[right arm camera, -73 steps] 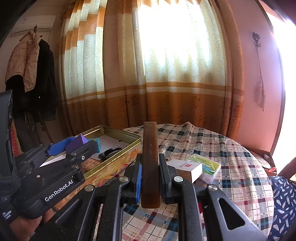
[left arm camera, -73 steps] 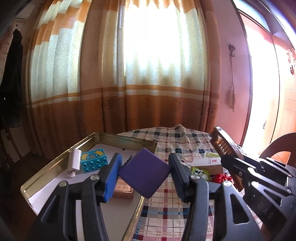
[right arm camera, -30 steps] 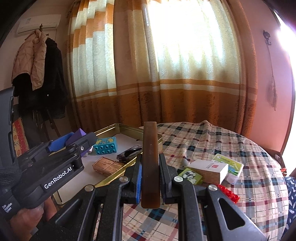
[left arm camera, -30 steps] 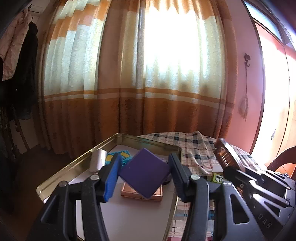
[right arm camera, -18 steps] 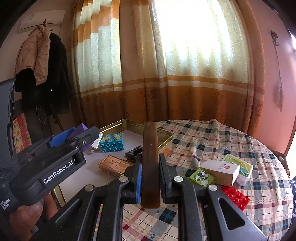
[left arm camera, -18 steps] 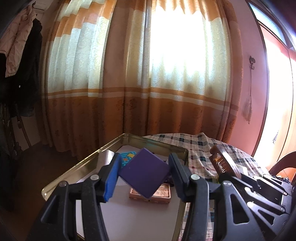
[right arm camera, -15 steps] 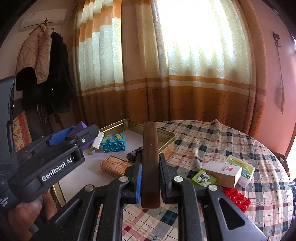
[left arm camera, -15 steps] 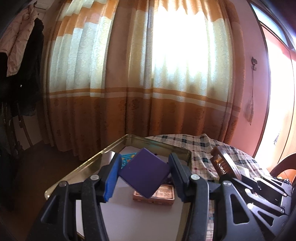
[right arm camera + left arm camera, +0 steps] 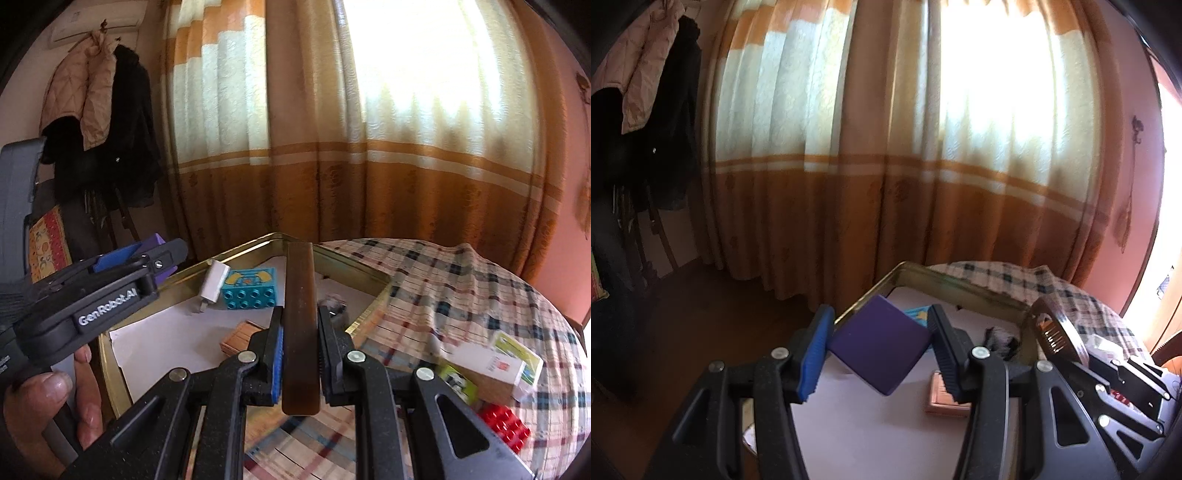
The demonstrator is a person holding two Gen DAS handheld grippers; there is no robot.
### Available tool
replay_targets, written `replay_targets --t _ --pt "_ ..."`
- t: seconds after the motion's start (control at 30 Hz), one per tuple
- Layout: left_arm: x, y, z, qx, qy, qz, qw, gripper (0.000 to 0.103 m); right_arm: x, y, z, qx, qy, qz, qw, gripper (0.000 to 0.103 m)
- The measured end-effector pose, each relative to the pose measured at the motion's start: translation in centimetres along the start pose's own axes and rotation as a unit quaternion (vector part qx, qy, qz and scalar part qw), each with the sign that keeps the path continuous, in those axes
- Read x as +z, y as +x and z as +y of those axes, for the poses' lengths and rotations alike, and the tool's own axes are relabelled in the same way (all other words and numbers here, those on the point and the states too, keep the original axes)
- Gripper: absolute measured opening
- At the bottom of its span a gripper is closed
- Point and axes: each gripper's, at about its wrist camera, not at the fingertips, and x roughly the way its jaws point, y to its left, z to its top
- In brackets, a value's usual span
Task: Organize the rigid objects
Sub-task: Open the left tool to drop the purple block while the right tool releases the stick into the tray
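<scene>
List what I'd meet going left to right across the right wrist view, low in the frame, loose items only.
white charger → teal brick → wooden block → green card → red brick → white box

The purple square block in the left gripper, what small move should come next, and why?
Probably lower it and let go. The purple square block is clamped between the left gripper fingers above the bare white floor of the gold metal tray, clear of the wooden tile lying there.
</scene>
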Motion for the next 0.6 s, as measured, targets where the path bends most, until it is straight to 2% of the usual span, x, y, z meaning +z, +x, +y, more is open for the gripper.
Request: replay_targets --t 0.3,0.6 --pt "0.5 1.9 1.2 0.021 -0.003 0.037 0.9991 0.052 0.4 4.0 2.4 0.024 -0.022 0.052 0.998 0.018" --pt "0.5 2.8 1.5 0.03 0.003 0.048 0.9984 0.052 0.8 5.8 3.9 0.024 -0.041 0.064 0.997 0.018"
